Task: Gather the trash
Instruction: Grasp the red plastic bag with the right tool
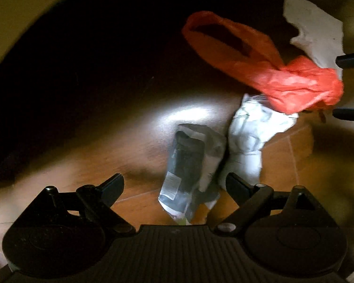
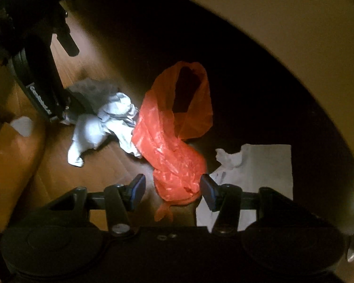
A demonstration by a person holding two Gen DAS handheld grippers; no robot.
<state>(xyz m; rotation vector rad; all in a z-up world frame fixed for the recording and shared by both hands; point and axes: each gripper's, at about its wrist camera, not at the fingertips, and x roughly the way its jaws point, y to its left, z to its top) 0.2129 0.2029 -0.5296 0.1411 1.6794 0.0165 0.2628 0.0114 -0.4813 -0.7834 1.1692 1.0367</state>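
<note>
Orange crumpled plastic bag (image 2: 177, 146) lies on the wooden floor (image 2: 99, 172), long axis running far from the spread, empty right gripper (image 2: 172, 189), its near end between the fingers; left gripper (image 1: 174, 188), likewise spread, straddles a clear wrapper (image 1: 188, 165).

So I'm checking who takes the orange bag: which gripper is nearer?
Right. The right gripper has the orange bag between its open fingers; the left gripper is over a clear wrapper beside it.
</note>
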